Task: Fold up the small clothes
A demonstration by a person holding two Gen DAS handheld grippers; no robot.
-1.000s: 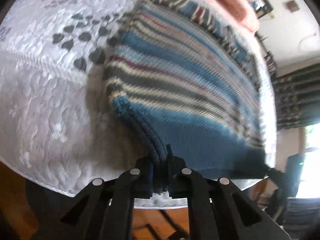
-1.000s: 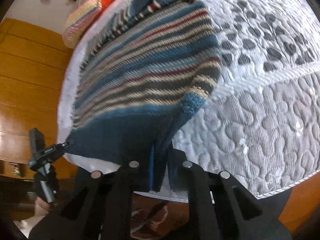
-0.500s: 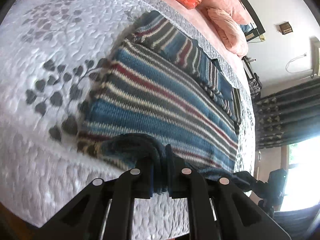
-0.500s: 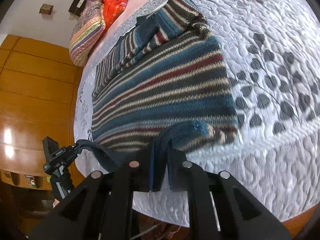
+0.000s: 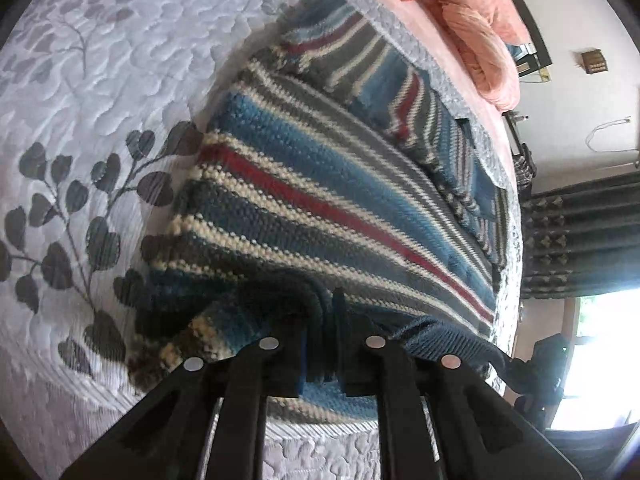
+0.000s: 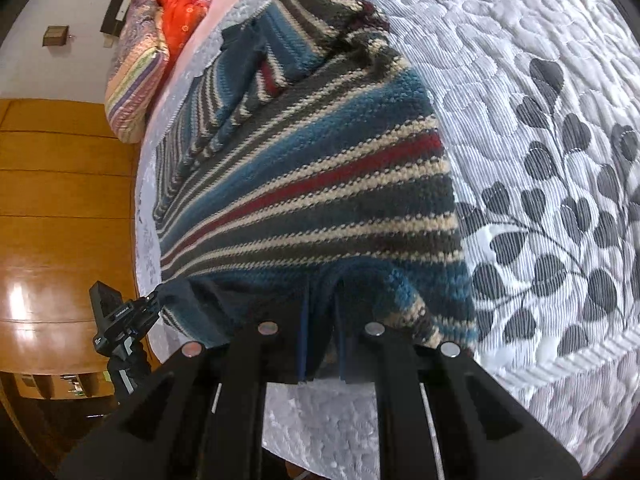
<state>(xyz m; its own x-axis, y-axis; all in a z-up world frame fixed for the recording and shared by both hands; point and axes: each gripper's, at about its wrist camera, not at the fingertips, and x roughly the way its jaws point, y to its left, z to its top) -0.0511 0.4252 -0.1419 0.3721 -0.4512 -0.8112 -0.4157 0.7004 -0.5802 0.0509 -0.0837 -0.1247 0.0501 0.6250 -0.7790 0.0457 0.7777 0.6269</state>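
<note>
A small knitted sweater [image 5: 328, 200] [image 6: 320, 176] with blue, grey, cream and red stripes lies on a white quilted bed cover. Its dark blue hem is lifted and carried over the striped body toward the far end. My left gripper [image 5: 326, 308] is shut on the hem's left corner. My right gripper [image 6: 322, 292] is shut on the hem's right corner. The other gripper shows in each wrist view, at the far right [image 5: 548, 372] and at the far left [image 6: 120, 320]. A striped sleeve lies folded across the sweater's far part.
The bed cover [image 5: 80, 92] [image 6: 540, 100] has grey leaf prints. Pink and orange pillows [image 5: 472, 12] and a striped pillow [image 6: 140, 60] lie at the head. Wooden panelling [image 6: 60, 200] stands beside the bed; dark curtains [image 5: 580, 232] hang by a bright window.
Both grippers have carried the hem from hanging off the bed's near edge up and over the sweater body, further toward the pillows. The fold has grown.
</note>
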